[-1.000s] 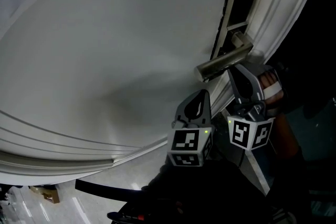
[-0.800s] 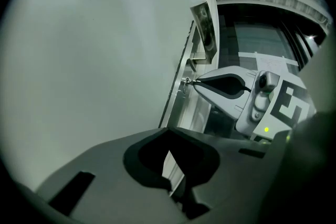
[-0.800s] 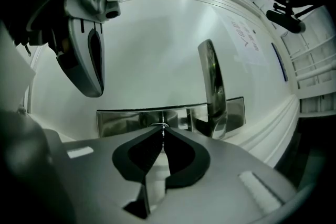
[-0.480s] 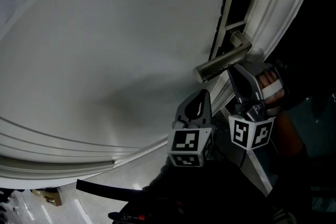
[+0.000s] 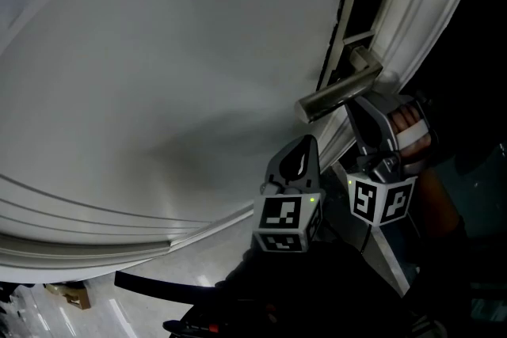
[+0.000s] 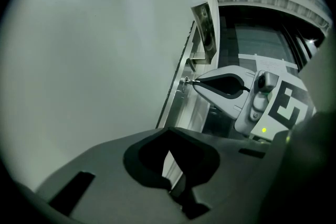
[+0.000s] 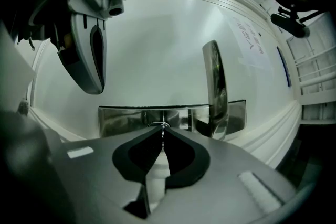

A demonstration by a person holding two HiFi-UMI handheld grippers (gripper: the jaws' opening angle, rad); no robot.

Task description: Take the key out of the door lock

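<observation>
At the keyhole (image 7: 159, 124), the right tongs (image 7: 163, 131) have their two grey jaws pressed together on the small metal key (image 6: 189, 81), of which only a thin sliver shows between the jaw tips and the lock. The key sits in the keyhole, with the tong tips right up against it. The keyhole is set in a long silver lock plate (image 7: 121, 115), and a silver lever handle (image 7: 215, 86) sticks out of the same plate just beside the tongs. From the head view, the right tongs (image 5: 350, 105) reach in beneath that handle (image 5: 341, 95), with a person's hand (image 5: 408, 127) wrapped around their grip. The left tongs (image 6: 168, 131) are closed on nothing, tips meeting, and hang in the air near the right pair, apart from the plate. From above they (image 5: 307, 140) sit just left of the right tongs, black-and-white marker cube (image 5: 283, 222) facing the camera. Around all this spreads the plain white door (image 5: 158, 51), edged by a white moulded door frame (image 5: 428, 4).
</observation>
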